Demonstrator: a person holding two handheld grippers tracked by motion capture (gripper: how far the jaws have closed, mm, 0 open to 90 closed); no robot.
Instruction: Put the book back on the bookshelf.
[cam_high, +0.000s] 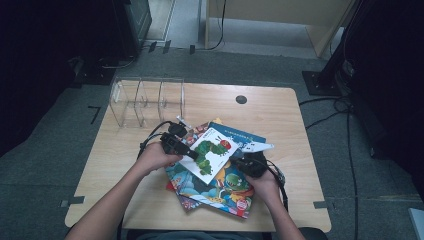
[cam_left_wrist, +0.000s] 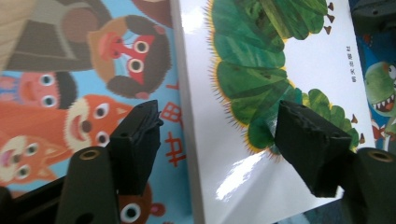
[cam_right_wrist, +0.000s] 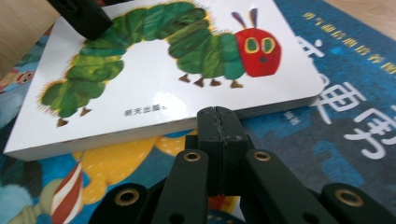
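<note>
Step in hand: gripping the caterpillar book (cam_high: 212, 152), lying atop the book pile (cam_high: 220, 190) on the worktop (cam_high: 280, 115). Left hand-held gripper (cam_left_wrist: 219, 140) spread wide astride its edge; right hand-held gripper (cam_right_wrist: 218, 135) closed, empty, beside it. Next: close left, lift toward clear rack (cam_high: 147, 100).

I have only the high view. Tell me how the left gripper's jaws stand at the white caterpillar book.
Observer: The left gripper is open. The edge of the caterpillar book lies between its jaws, which press on nothing.
Operator: Now report the right gripper.
Observer: The right gripper is shut, with its tip at the book's long edge. I cannot tell whether it touches.
Operator: Say what lies under that tip.
Observer: A blue book with large white lettering.
</note>
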